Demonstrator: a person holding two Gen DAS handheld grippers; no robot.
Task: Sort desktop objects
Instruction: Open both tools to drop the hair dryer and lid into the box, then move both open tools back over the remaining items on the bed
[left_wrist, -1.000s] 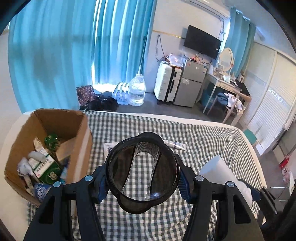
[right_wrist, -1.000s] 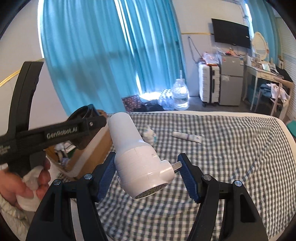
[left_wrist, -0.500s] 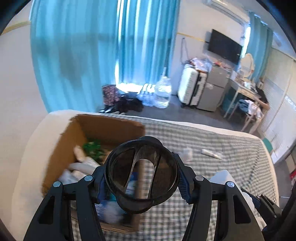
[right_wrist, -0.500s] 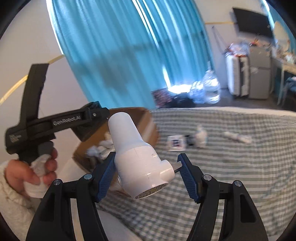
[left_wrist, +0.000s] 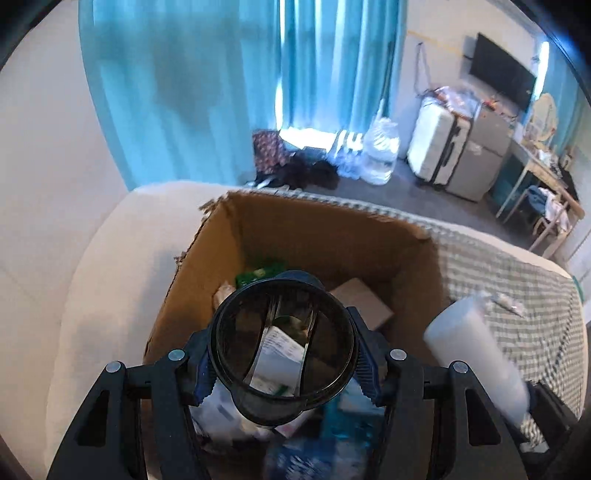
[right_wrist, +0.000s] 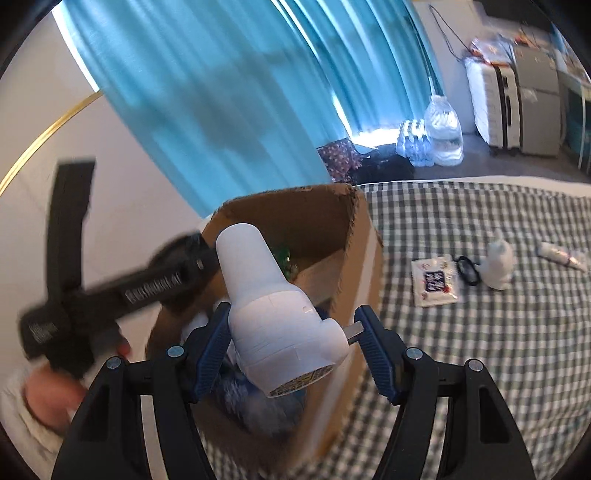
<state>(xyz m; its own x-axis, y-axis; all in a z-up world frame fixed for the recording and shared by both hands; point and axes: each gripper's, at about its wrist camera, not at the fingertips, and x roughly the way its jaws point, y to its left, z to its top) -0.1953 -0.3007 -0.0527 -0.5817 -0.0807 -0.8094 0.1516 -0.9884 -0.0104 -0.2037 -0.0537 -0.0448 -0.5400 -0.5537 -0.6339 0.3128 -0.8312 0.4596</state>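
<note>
My left gripper (left_wrist: 282, 363) is shut on a dark round transparent cup (left_wrist: 282, 347) and holds it over the open cardboard box (left_wrist: 325, 221), which holds several packets and papers. My right gripper (right_wrist: 291, 339) is shut on a white bottle-shaped device (right_wrist: 273, 310) and holds it above the near right edge of the same box (right_wrist: 354, 229). The white device also shows at the right of the left wrist view (left_wrist: 476, 358). The left gripper's body shows at the left of the right wrist view (right_wrist: 122, 291).
On the green checked cloth (right_wrist: 498, 332) lie a white packet (right_wrist: 436, 282), a small black item (right_wrist: 467, 269), a white crumpled object (right_wrist: 498, 264) and a tube (right_wrist: 561, 254). Blue curtains, water bottles, a suitcase and a desk stand beyond.
Both grippers have moved left toward the box. The cup now hangs over the box's inside, and the white device has come over its edge.
</note>
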